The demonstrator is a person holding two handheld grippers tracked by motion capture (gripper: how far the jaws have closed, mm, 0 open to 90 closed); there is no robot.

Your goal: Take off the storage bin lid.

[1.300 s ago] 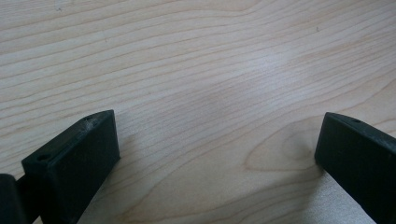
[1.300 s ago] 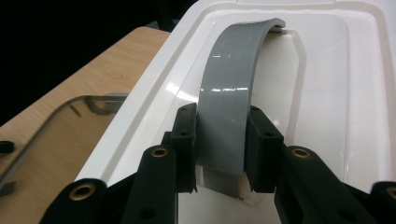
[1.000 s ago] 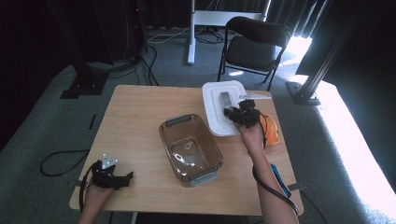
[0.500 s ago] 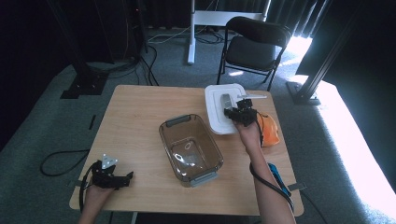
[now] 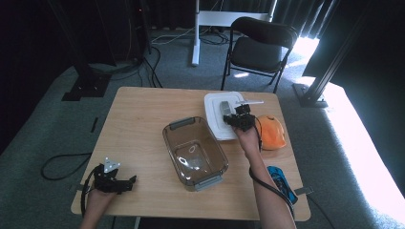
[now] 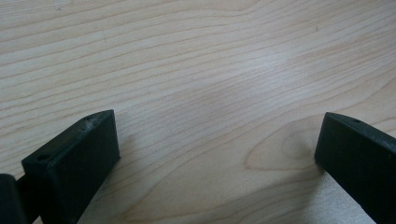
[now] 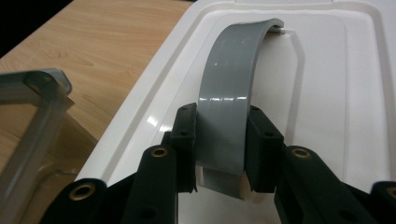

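The right gripper (image 7: 219,154) had clamped the grey arched handle (image 7: 229,88) of the white plastic lid (image 5: 216,114), which lay beside the clear plastic tub (image 5: 195,152); lifting and fitting remained. The left gripper (image 5: 125,182) rested released.

Two black grippers are seen. The left gripper (image 5: 128,180) carries a grey three-cornered plate and blocky matte jaws with small holes. The right gripper (image 7: 223,148) shows brass-ringed screw holes. Black cables trail from both. Forearms are bare, without sleeves.
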